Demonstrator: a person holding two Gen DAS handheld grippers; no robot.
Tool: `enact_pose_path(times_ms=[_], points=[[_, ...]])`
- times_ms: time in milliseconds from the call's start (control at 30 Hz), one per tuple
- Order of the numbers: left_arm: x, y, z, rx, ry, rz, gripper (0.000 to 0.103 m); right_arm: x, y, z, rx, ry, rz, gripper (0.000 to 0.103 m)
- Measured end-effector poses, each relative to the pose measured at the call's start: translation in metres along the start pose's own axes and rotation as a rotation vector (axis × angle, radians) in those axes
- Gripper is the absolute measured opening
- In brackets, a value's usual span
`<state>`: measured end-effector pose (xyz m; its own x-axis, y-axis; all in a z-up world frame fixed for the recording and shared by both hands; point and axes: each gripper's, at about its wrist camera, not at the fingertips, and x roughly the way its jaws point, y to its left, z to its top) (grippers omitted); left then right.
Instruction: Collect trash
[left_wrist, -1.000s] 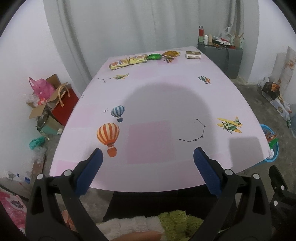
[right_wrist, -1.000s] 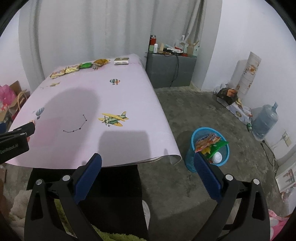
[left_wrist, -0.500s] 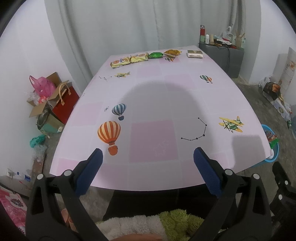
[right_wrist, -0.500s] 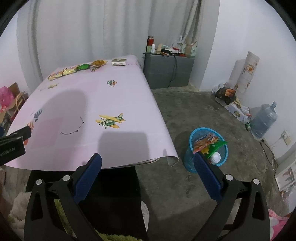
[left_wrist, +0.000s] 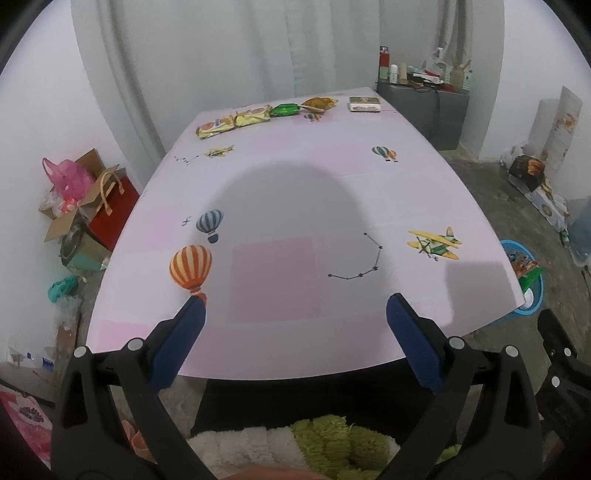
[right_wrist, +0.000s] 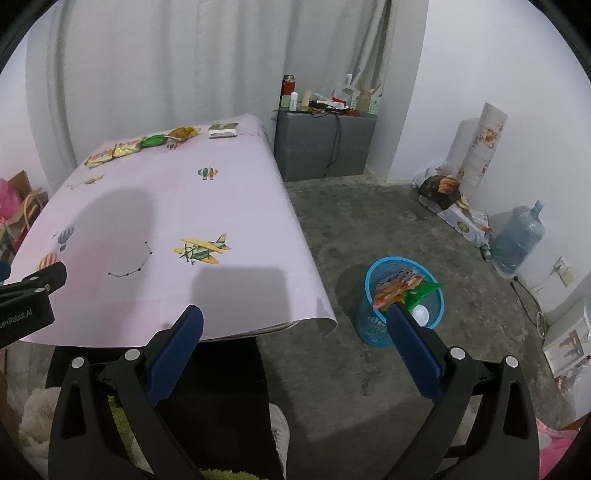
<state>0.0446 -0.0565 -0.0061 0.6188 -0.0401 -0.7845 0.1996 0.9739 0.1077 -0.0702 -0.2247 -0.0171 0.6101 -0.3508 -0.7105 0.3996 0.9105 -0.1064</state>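
Both grippers hang at the near edge of the pink table (left_wrist: 295, 206), and the trash lies clear across it. The left gripper (left_wrist: 295, 314) has its jaws spread wide with nothing between them; the right gripper (right_wrist: 294, 325) is equally wide and empty. A row of snack wrappers (left_wrist: 236, 121), a green wrapper (left_wrist: 284, 109), a brown wrapper (left_wrist: 318, 103) and a small box (left_wrist: 364, 104) runs left to right along the far edge, straight ahead of the left jaws. The blue waste basket (right_wrist: 373, 325) stands on the floor beside the right gripper, so I judge the left reaches first and the right sits nearer the drop.
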Motion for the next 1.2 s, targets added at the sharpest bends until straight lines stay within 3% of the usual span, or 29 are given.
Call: enact_pose_path(times_ms=[1200], points=[[0.001,0.000,0.002,-0.006,-0.002,0.006,0.094,0.002,-0.011,0.003,0.002,0.001,-0.009,0.097]])
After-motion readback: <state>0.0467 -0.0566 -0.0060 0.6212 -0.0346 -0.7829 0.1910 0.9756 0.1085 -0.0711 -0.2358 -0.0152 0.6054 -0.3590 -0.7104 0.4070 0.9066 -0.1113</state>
